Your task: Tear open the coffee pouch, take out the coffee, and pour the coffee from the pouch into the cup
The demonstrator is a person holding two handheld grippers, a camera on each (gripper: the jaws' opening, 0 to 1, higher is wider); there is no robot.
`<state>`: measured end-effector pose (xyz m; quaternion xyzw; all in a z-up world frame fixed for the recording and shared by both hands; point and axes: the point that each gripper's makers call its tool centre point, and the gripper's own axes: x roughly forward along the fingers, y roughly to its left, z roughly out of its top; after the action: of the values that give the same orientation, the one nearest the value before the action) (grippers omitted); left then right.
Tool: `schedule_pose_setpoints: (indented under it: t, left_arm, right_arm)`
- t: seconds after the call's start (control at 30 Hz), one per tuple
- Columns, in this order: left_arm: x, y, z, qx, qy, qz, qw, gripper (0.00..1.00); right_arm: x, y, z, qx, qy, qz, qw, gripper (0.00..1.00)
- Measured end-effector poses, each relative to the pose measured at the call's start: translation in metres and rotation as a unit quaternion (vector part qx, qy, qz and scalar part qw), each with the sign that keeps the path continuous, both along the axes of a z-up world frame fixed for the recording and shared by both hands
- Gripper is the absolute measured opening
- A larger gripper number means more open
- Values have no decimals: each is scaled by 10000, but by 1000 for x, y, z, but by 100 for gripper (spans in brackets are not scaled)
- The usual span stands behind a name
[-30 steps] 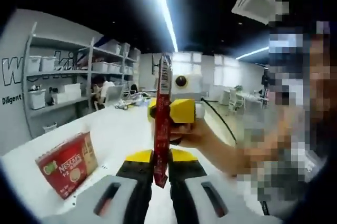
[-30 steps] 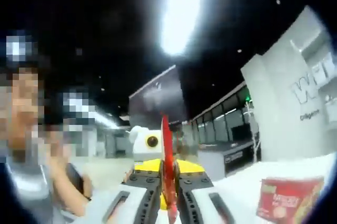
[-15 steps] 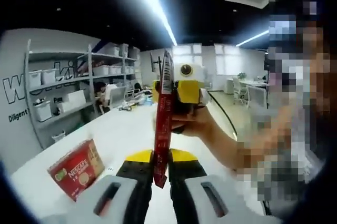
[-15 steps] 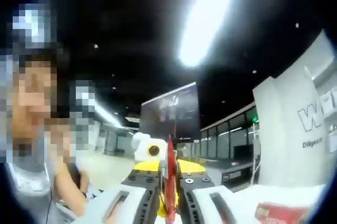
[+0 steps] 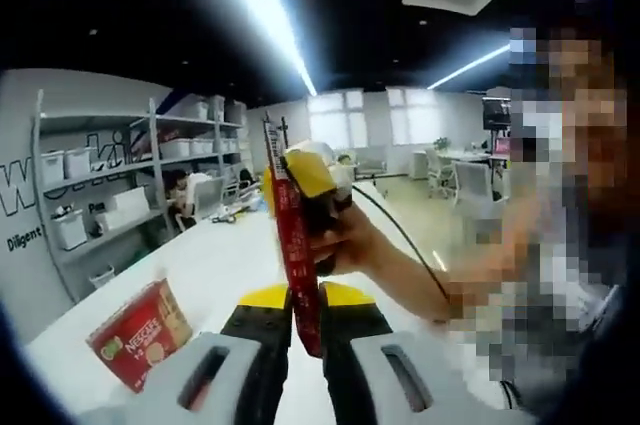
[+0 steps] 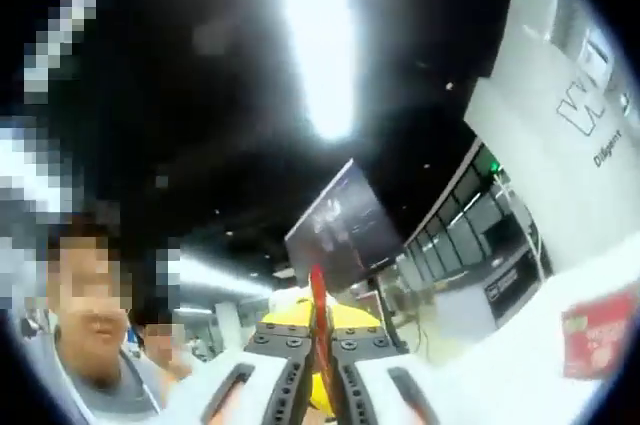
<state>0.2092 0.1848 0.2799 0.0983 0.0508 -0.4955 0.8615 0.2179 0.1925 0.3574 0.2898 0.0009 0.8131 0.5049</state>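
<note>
A slim red coffee pouch (image 5: 296,245) stands edge-on between my two grippers, held up in the air. My left gripper (image 5: 305,330) is shut on its lower end. The right gripper (image 5: 305,185), yellow and black with a person's hand around it, pinches the pouch's upper end and leans to the left. In the right gripper view my right gripper (image 6: 318,350) is shut on the red pouch (image 6: 317,300), whose thin edge rises between the jaws. A red Nescafe box (image 5: 137,333) lies on the white table (image 5: 220,265) at the lower left; the same red box (image 6: 598,335) appears at the right.
Grey shelving (image 5: 90,185) with white bins lines the wall on the left. A seated person (image 5: 185,195) works at the far end of the long table. A black cable (image 5: 400,235) trails from the right gripper. Ceiling strip lights run overhead.
The right gripper has tilted to the left with the pouch's top, so the pouch now leans. The right gripper view has rolled and the red box sits further right in it.
</note>
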Motion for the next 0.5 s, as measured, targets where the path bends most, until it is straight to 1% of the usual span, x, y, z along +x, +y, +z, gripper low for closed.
schedule_pose_setpoints:
  t: [0.23, 0.43, 0.5]
  left_arm:
    - [-1, 2, 1, 50, 13, 7, 10000, 13]
    - [0, 3, 1, 52, 50, 5, 10000, 13]
    - [0, 3, 0, 32, 81, 24, 10000, 12]
  right_arm:
    - [-5, 0, -1, -57, -142, -112, 9998, 3]
    - [-6, 0, -1, -75, -176, -118, 9997, 3]
    - [-9, 0, -1, -71, -258, -145, 9995, 4]
